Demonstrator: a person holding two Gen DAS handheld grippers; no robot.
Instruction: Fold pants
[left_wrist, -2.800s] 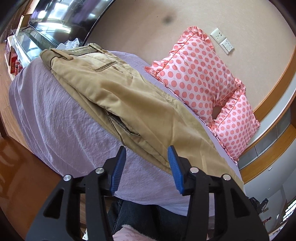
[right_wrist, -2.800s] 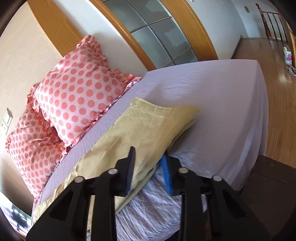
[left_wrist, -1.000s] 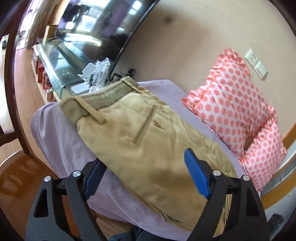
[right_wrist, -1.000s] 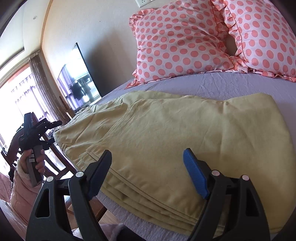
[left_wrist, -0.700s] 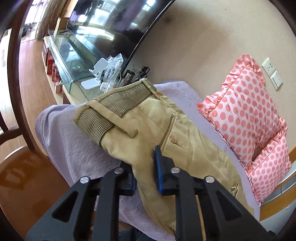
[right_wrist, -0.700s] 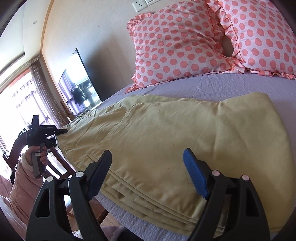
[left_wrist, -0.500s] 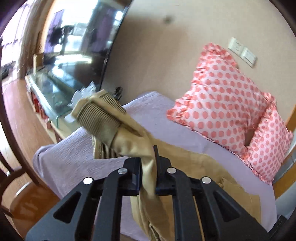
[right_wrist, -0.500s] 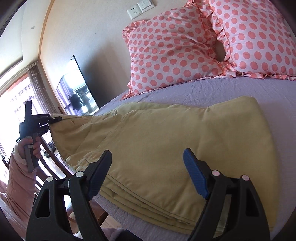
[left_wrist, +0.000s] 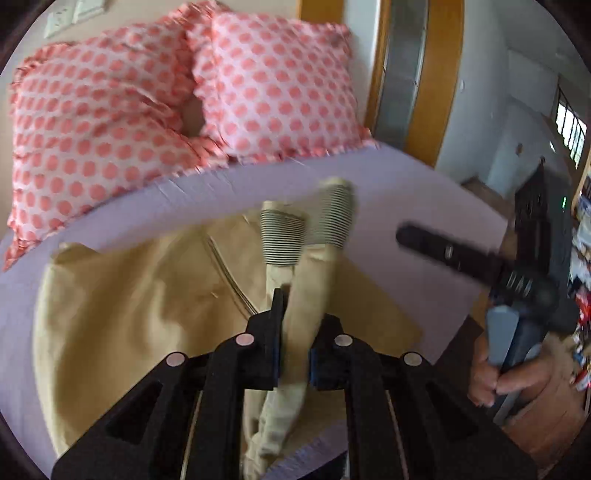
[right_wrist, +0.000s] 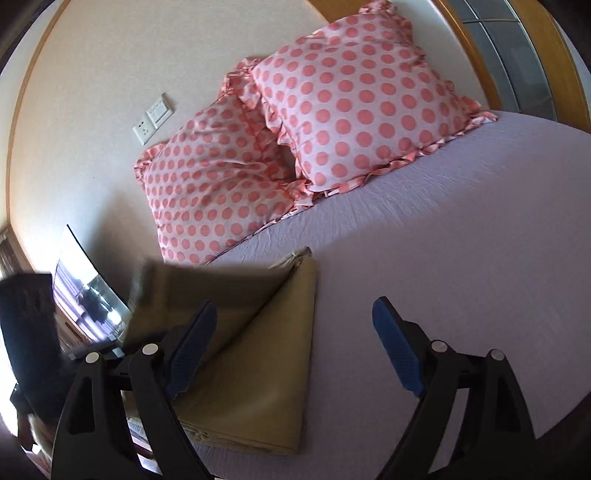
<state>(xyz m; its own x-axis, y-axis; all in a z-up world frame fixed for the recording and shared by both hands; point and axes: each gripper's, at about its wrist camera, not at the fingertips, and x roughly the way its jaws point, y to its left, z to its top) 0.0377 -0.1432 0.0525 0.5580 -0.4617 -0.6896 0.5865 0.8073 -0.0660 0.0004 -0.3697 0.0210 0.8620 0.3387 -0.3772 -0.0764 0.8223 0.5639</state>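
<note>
Waistband end carried over toward the bed's far edge, one tan cotton pair of pants (left_wrist: 122, 302), two pink polka-dot pillows (right_wrist: 332, 110), left gripper (left_wrist: 295, 354) clamped on waistband fabric, right gripper (right_wrist: 291, 350) spread wide, empty.

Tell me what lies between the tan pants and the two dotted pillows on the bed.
Only bare lilac sheet lies between the pants and the pillows; the right wrist view shows it best.

The left gripper (left_wrist: 293, 328) pinches the khaki pants (left_wrist: 122, 317), striped waistband (left_wrist: 282, 236) lifted over the lilac bed (left_wrist: 424, 199); 2 polka-dot pillows (left_wrist: 177, 96) lie far.
</note>
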